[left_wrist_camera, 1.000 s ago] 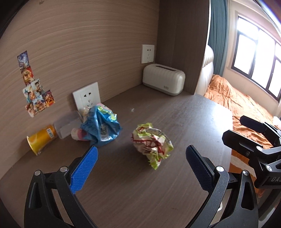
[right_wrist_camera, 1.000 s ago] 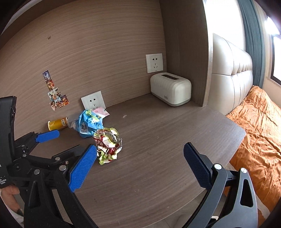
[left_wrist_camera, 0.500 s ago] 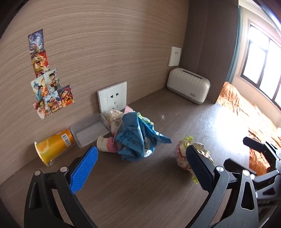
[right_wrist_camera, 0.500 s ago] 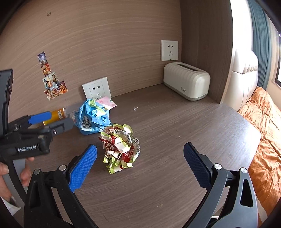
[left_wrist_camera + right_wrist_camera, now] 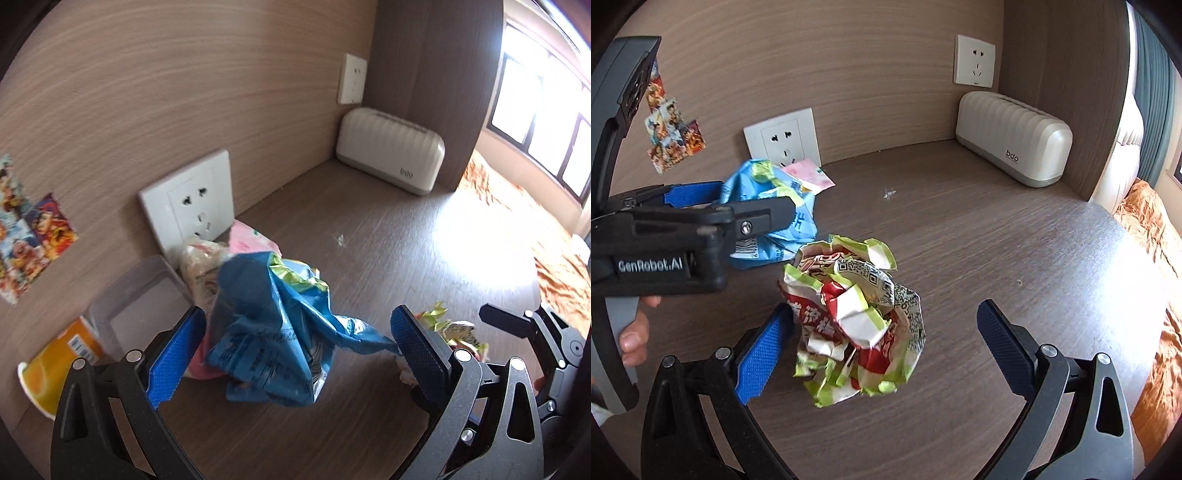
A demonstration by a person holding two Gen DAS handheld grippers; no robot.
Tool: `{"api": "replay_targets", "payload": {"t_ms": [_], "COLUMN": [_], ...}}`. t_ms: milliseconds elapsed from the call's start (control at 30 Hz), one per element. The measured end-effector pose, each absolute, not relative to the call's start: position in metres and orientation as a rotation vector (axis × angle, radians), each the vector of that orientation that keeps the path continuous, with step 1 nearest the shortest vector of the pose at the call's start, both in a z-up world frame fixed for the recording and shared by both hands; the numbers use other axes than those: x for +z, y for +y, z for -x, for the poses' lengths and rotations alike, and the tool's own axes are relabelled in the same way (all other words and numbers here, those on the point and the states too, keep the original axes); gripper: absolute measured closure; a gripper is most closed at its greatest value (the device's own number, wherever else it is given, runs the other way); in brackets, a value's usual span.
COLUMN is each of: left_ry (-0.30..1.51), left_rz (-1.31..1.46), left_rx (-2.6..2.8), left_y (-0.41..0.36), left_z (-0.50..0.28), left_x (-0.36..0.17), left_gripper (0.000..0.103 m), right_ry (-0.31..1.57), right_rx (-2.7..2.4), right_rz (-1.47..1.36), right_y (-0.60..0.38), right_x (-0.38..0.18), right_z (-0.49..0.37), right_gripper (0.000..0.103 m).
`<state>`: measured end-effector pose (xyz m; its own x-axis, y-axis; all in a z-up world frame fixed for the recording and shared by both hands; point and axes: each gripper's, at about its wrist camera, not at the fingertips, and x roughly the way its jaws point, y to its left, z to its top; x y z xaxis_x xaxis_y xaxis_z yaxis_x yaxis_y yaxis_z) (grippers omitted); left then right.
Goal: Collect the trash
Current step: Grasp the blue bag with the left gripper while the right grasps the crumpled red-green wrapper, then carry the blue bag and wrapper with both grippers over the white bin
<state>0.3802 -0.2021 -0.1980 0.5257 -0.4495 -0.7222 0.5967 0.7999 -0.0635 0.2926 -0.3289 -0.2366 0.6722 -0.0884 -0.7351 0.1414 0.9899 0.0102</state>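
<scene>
A crumpled blue snack bag lies on the brown desk, and my left gripper is open with the bag between its blue pads. A crumpled red, green and white wrapper lies to the right of the bag. My right gripper is open around this wrapper, its left pad close beside it. In the right wrist view the left gripper reaches in from the left over the blue bag. Neither gripper holds anything.
By the wall socket lie an orange paper cup on its side, a clear plastic box, a beige wrapper and a pink packet. A white ribbed box stands at the back right. An orange bed cover lies beyond the desk edge.
Both grippers have moved forward and down. The left one swung left and now frames the blue bag. The right one closed in around the crumpled wrapper.
</scene>
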Motion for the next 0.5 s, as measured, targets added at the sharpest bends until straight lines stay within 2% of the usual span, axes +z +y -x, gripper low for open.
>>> {"api": "replay_targets", "payload": {"t_ms": [100, 167, 200, 233, 300, 500], "left_ry": [0.755, 0.732, 0.733, 0.732, 0.722, 0.660], "left_rz": [-0.279, -0.314, -0.312, -0.304, -0.301, -0.309], "left_rx": [-0.601, -0.597, -0.606, -0.615, -0.620, -0.621], "left_y": [-0.212, -0.218, -0.219, -0.219, -0.218, -0.209], "left_z": [-0.378, -0.375, -0.374, -0.373, -0.367, -0.346], "left_x": [-0.202, -0.203, -0.203, -0.203, -0.202, -0.179], "left_gripper": [0.014, 0.028, 0.029, 0.031, 0.034, 0.036], "right_ry": [0.859, 0.869, 0.876, 0.877, 0.875, 0.841], "right_rx": [-0.121, -0.107, -0.100, -0.105, -0.093, -0.093], "right_rz": [-0.103, -0.108, -0.096, -0.076, -0.060, -0.052], "right_y": [-0.333, -0.335, -0.334, -0.332, -0.332, -0.335], "right_x": [-0.243, -0.245, -0.246, -0.246, -0.245, -0.235], "right_z": [-0.300, -0.300, -0.299, -0.297, -0.291, -0.266], "right_gripper": [0.005, 0.018, 0.034, 0.042, 0.049, 0.049]}}
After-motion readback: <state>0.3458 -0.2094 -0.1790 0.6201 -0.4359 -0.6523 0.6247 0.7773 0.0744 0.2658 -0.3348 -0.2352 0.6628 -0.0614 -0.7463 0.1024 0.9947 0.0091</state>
